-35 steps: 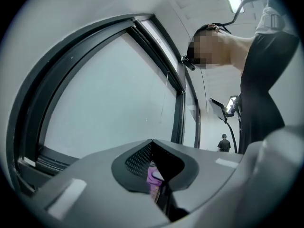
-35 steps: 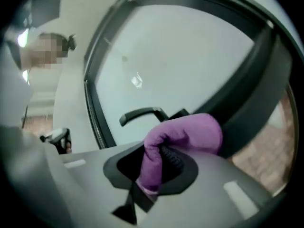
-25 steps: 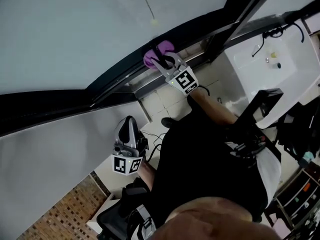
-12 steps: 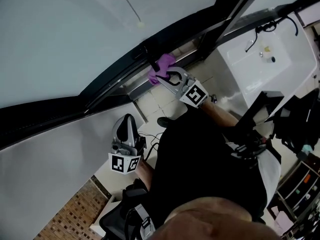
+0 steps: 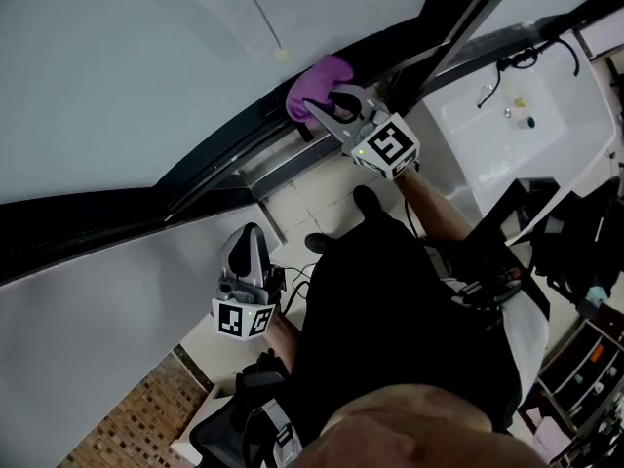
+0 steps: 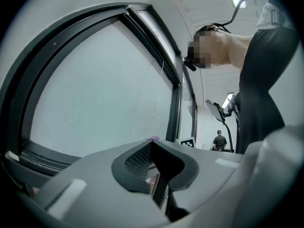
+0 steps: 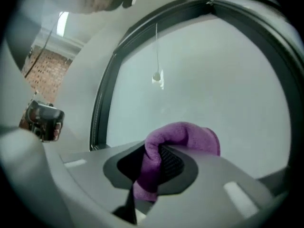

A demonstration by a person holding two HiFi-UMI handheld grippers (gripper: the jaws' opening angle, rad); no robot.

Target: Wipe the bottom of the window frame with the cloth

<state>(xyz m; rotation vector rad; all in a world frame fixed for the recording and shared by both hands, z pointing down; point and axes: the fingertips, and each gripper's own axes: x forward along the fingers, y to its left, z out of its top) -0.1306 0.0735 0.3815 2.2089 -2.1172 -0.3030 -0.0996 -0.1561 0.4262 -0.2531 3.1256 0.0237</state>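
Just one purple cloth (image 5: 318, 82) sits at the window frame (image 5: 234, 142), clenched by the right gripper (image 5: 326, 107); left gripper (image 5: 250, 244) closed, empty.

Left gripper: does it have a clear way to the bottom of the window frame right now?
Likely yes: the left gripper, shut and empty, faces the window frame with nothing between. The right gripper, holding the cloth, takes up only one spot on it.

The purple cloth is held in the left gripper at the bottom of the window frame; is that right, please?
Not quite: the purple cloth is held in the right gripper, not the left gripper, as the right gripper view shows. It is at the bottom of the window frame.
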